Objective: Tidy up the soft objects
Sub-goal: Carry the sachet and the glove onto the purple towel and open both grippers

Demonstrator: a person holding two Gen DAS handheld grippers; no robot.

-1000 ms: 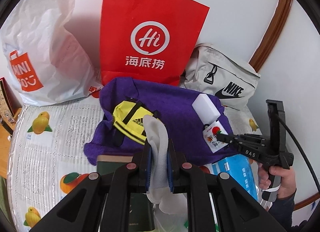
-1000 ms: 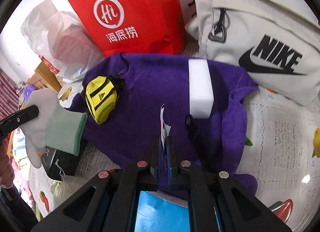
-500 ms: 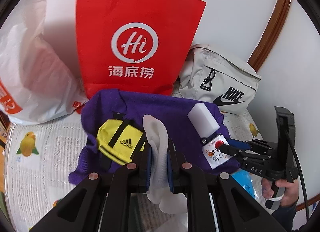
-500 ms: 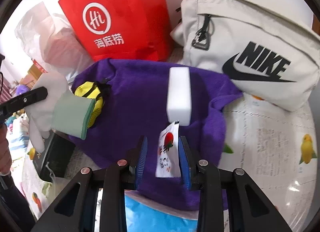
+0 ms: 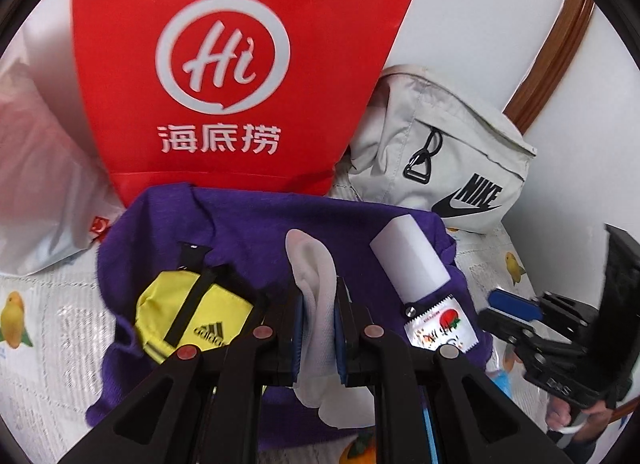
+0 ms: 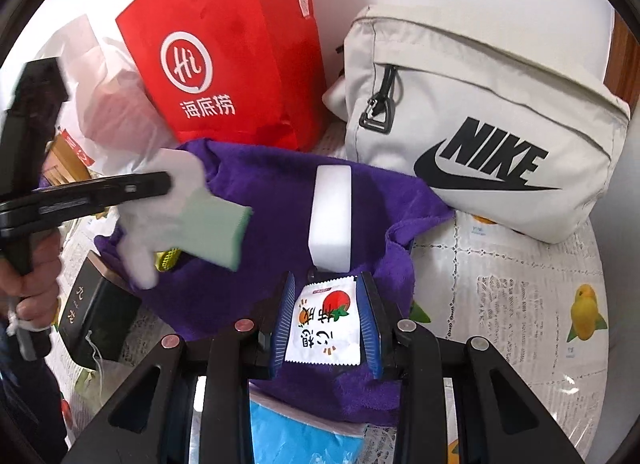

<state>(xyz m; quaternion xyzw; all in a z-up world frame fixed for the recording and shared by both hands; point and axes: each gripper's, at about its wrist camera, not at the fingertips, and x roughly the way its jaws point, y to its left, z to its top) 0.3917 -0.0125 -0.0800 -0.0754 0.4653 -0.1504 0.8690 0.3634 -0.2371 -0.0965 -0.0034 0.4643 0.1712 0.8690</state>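
Note:
My left gripper [image 5: 319, 292] is shut on a white glove [image 5: 314, 276] with a green cuff [image 6: 216, 232] and holds it above a purple towel [image 5: 248, 220]. A yellow Adidas pouch [image 5: 192, 316], a white sponge block [image 5: 408, 264] and a small white snack packet [image 5: 440, 324] lie on the towel. My right gripper [image 6: 326, 288] is open, its jaws either side of the snack packet [image 6: 324, 324], which lies flat on the towel [image 6: 272, 200] just below the sponge [image 6: 330, 216].
A red paper bag [image 5: 240, 76] stands behind the towel, a white plastic bag [image 5: 36, 168] to its left and a beige Nike bag [image 6: 480, 124] to its right. A dark box [image 6: 96, 316] and a blue packet [image 6: 304, 436] lie near the towel's front edge.
My right gripper has opened and let go of the snack packet, which now lies flat on the towel. My left gripper has moved forward over the towel with the glove.

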